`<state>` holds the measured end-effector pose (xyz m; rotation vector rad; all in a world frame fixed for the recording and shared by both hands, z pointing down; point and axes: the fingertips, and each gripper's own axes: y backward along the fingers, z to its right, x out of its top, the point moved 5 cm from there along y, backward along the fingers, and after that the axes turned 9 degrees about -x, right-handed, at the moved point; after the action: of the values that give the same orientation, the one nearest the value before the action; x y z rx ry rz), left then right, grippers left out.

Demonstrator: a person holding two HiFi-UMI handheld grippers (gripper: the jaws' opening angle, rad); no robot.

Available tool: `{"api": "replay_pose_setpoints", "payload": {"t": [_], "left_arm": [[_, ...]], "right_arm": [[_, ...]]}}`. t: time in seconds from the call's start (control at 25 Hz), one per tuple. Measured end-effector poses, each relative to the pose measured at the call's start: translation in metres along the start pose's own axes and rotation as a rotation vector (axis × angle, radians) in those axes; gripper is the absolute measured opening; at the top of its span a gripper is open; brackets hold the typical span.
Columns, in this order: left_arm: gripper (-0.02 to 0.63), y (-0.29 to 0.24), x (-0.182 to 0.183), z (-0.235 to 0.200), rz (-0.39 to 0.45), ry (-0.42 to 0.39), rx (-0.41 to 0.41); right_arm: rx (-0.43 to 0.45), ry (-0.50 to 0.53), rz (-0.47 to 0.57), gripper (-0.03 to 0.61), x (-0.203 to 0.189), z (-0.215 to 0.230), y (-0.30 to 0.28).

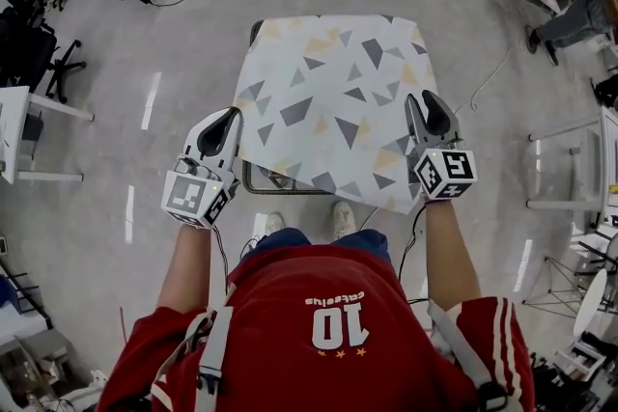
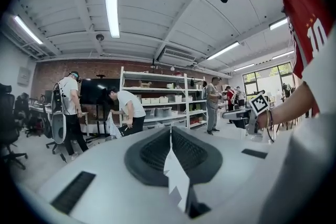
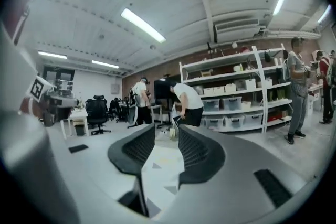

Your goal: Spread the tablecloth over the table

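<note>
The left gripper is at the near left of the table, its jaws closed together on a thin edge of the tablecloth. In the left gripper view, the white cloth sticks out from between the pinched jaws. The cloth is pale with grey and yellow triangles. It covers most of the table, leaving the near left edge bare. At the near right, the right gripper has its jaws apart, with the cloth lying flat below the gap.
</note>
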<state>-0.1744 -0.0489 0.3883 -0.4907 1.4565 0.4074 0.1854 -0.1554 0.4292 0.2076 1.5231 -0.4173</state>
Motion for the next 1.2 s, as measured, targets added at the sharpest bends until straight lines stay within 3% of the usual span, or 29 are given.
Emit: {"api": "replay_pose_setpoints", "payload": {"t": [0.12,0.24,0.44,0.64,0.88,1.2], "left_arm": [[0.008,0.000,0.004,-0.004,0.003,-0.008,-0.021],[0.009,-0.003,-0.001,-0.010,-0.010,-0.011,-0.056],[0.032,-0.012,-0.004,-0.020,-0.017,-0.025,-0.096],[0.034,-0.023,-0.011,-0.028,-0.041,-0.060,-0.127],[0.008,-0.046,-0.066,-0.055,-0.182,-0.107,-0.209],[0.008,-0.064,-0.154,-0.091,-0.367,-0.095,-0.256]], "right_arm": [[-0.025,-0.016,0.097,0.111,0.042,-0.025,0.015],[0.009,-0.012,0.139,0.059,0.063,-0.047,0.029],[0.006,0.048,0.174,0.015,0.079,-0.067,0.039],[0.018,0.021,0.148,0.014,0.078,-0.082,0.038],[0.021,0.030,0.107,0.014,0.067,-0.100,0.033],[0.013,0.022,0.048,0.014,0.044,-0.112,0.021]]}}
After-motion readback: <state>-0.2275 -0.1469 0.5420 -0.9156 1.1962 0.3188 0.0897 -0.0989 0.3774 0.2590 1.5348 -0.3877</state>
